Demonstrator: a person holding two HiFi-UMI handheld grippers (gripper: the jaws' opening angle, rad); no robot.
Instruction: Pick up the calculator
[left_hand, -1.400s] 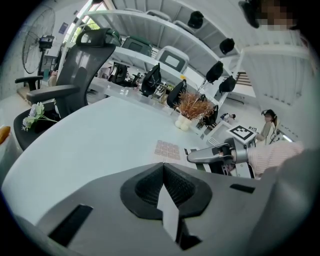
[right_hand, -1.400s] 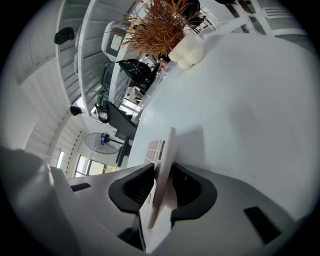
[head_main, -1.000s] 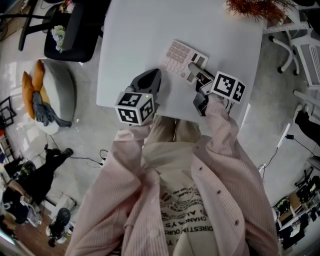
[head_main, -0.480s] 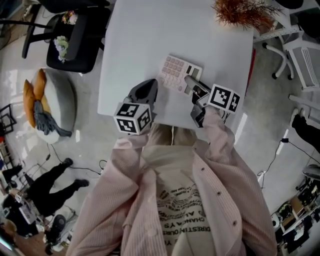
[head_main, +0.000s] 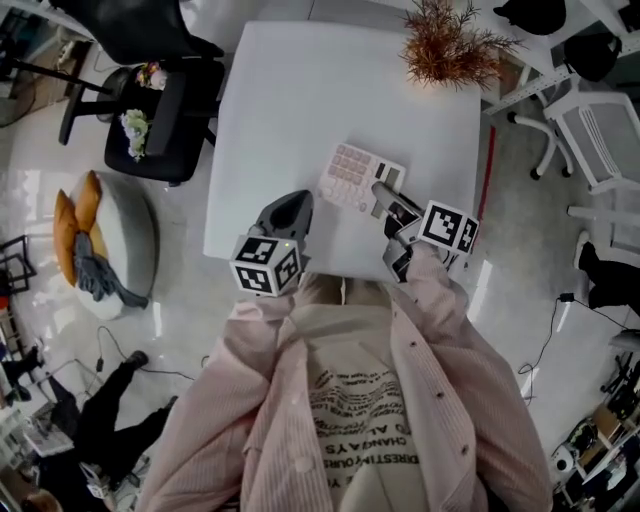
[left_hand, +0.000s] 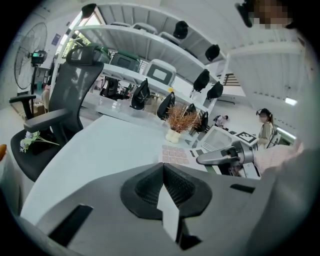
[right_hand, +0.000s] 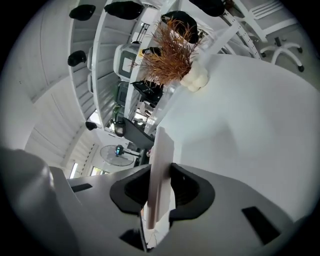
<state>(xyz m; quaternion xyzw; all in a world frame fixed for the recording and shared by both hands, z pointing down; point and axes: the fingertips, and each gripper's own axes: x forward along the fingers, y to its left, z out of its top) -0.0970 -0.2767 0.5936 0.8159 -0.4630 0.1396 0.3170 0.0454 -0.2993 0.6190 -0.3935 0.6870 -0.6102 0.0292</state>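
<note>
White and mostly bare, the table (head_main: 290, 100) has the calculator (head_main: 352, 176) over its near right part. The pink-keyed face is up and the long side slants toward the table's near right corner. Whether the calculator rests on the table or hangs just clear of it cannot be told.

The right gripper (head_main: 390, 203) reaches in from the table's near edge, and its jaws are clamped on the calculator's display end. In the right gripper view the calculator (right_hand: 161, 170) stands edge-on between the two pads, pressed from both sides.

The left gripper (head_main: 298, 203) hovers over the table's near edge, left of centre. Its jaws are brought together with nothing between them.

A dried reddish-brown plant (head_main: 447, 45) in a white pot (right_hand: 196, 76) stands at the table's far right corner. A black office chair (head_main: 150, 100) stands beside the table's left side.
</note>
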